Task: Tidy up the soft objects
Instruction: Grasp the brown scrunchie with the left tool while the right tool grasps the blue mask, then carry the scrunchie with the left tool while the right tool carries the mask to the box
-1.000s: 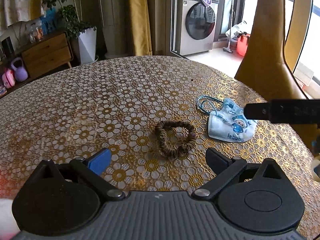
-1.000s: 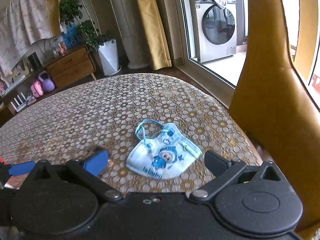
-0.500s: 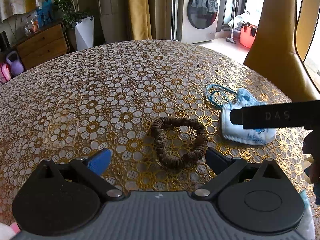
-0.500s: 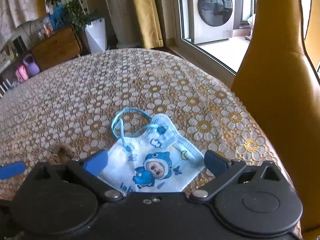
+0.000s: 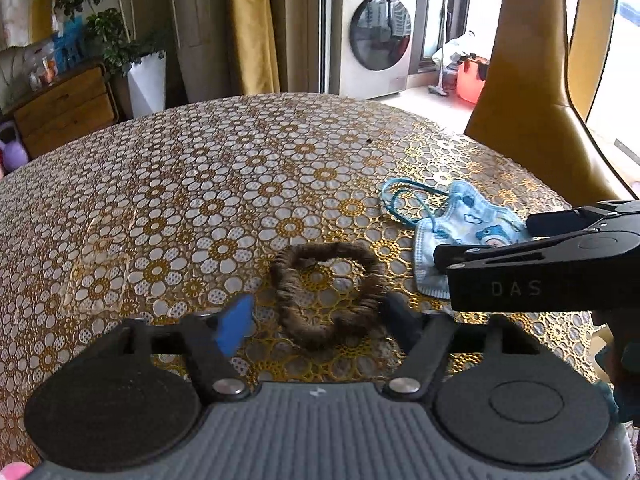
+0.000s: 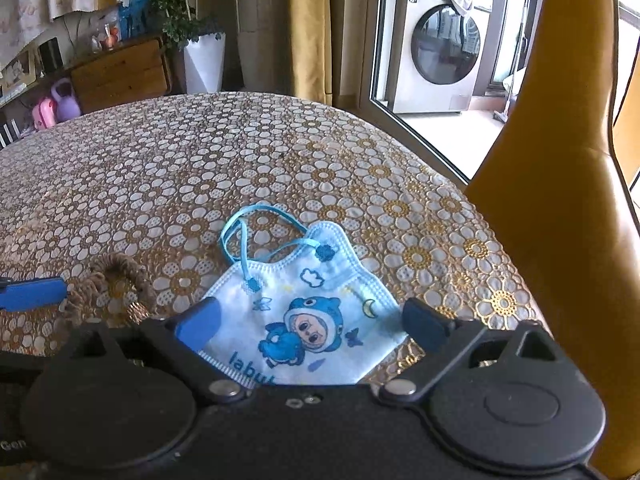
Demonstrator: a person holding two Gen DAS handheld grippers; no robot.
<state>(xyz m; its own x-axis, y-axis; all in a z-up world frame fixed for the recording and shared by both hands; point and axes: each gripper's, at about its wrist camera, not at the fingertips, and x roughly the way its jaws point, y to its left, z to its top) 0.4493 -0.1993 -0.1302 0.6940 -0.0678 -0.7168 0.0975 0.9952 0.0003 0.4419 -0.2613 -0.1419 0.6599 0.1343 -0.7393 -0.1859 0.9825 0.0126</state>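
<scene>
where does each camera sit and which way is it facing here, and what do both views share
Left wrist: sits on the left hand-held gripper, looking forward and down at the brown fabric scrunchie between its closing jaws; the right hand-held gripper enters from the right.
Right wrist: sits on the right hand-held gripper, looking down at the blue cartoon-print face mask; jaws closing around it.
Shared: scrunchie, mask, floral tablecloth, white washing machine.

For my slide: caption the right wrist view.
Right gripper fingers closing around a cartoon-print child's face mask on the flower-patterned tablecloth.
</scene>
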